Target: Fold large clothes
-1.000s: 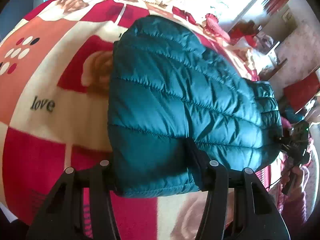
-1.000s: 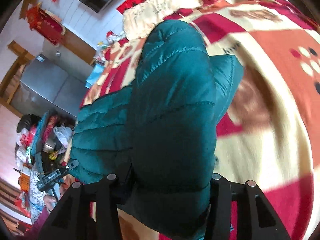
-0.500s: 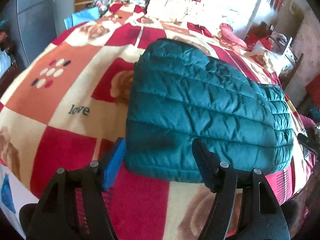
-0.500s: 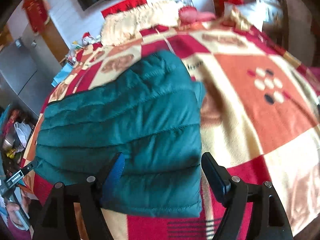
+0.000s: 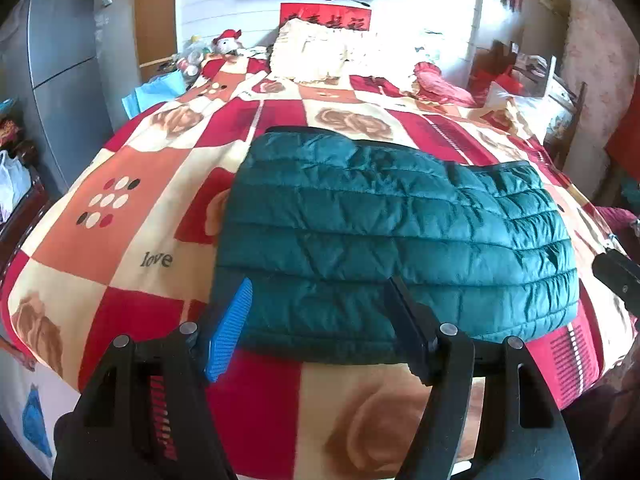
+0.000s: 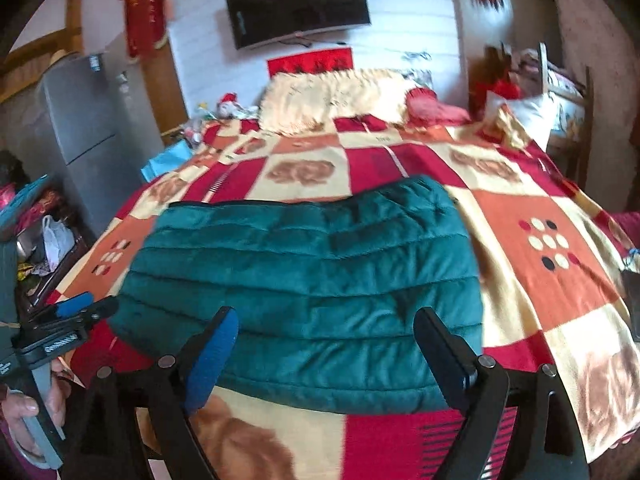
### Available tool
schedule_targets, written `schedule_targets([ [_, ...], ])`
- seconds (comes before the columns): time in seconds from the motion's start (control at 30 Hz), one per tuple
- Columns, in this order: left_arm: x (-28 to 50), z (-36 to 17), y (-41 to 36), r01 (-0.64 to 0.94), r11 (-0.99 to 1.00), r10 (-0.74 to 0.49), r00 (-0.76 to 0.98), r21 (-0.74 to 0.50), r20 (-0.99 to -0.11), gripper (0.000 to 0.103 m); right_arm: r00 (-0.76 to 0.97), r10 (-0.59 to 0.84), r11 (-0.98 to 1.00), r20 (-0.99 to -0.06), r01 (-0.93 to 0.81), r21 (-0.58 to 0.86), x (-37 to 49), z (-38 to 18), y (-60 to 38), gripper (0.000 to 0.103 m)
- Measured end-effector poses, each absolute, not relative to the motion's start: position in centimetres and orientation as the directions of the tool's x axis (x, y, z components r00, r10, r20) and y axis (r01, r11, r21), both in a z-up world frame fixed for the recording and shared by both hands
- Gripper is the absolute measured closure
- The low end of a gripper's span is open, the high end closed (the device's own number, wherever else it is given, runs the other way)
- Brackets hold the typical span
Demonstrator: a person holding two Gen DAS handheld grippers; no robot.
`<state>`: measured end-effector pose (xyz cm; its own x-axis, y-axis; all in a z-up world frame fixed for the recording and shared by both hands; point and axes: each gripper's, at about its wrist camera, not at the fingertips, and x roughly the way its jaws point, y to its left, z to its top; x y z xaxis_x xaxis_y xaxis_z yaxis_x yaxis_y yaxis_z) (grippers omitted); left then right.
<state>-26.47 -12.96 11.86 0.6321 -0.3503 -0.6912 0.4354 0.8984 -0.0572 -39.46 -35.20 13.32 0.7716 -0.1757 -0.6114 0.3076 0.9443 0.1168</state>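
Note:
A teal quilted puffer jacket [image 5: 392, 236] lies folded flat on the bed's red, cream and orange patchwork blanket [image 5: 132, 208]. My left gripper [image 5: 320, 320] is open and empty, held above the jacket's near left edge, not touching it. In the right wrist view the jacket [image 6: 312, 280] fills the middle, and my right gripper [image 6: 332, 344] is open and empty above its near edge. The left gripper also shows at the left edge of the right wrist view [image 6: 68, 316], in a hand.
Cream and red pillows [image 5: 344, 56] lie at the head of the bed under a wall TV [image 6: 296, 4]. A grey fridge [image 5: 60, 60] stands on the left. A wooden chair with cushions [image 5: 556, 92] stands on the right.
Both grippers let go of the jacket, opened and pulled back and up. The jacket now lies flat on the blanket, and more of the room shows.

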Motion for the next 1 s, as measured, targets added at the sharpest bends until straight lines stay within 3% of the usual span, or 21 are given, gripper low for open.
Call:
schedule_targets([
  [0.23, -27.6, 12.1, -14.0, 0.444, 0.896, -0.342, 0.659, -0.020, -0.669, 0.034, 0.802, -0.204, 0.948, -0.561, 0.304, 0.090, -39.9, 13.1, -32.4, 0.008],
  [1.0, -27.9, 10.8, -14.8, 0.419, 0.908, -0.324, 0.671, -0.019, -0.667, 0.034, 0.771, -0.233, 0.943, -0.593, 0.329, 0.057, -38.5, 11.0, -30.9, 0.007],
])
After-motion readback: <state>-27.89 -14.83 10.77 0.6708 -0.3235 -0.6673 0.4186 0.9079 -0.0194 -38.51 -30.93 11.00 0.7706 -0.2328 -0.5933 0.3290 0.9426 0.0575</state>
